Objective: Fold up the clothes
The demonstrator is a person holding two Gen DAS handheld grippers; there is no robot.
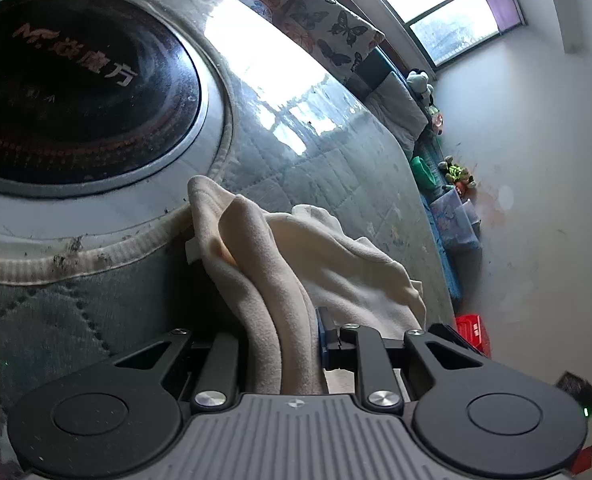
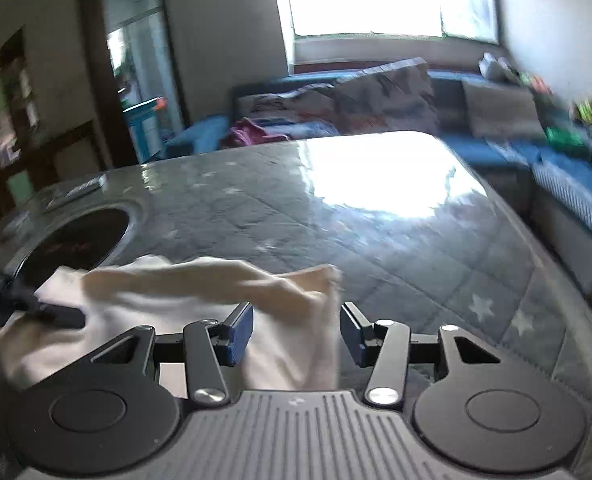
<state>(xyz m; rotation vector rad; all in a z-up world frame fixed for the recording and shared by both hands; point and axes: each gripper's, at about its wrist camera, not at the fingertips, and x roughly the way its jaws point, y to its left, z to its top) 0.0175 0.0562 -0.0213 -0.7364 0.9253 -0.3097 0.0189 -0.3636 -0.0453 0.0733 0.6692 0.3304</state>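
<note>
The worktop [image 2: 395, 240], covered in a grey quilted, star-printed sheet under a glossy film, ran from the lower centre of the right wrist view to a rounded far edge in the middle of the frame, with a broad bare stretch across the centre and right. A dark round burner [image 1: 76, 88] was set into the surface at the upper left of the left wrist view, ringed by a pale ribbed border. Beyond the far edge stood a blue sofa [image 2: 555, 156] at the right of the frame. The cream garment [image 1: 335, 264] lay bunched on the worktop in the lower centre of the left wrist view, just beside the burner's border, soft and fleecy, with thick rolled folds and uneven edges. The left gripper [image 1: 284, 344] was pinching a raised fold of it, the cloth running down between the fingers. The right gripper [image 2: 296, 332] was spread wide at the lower centre of its view, with the garment's right-hand edge lying in the gap, touched by neither pad; this view was blurred.
</note>
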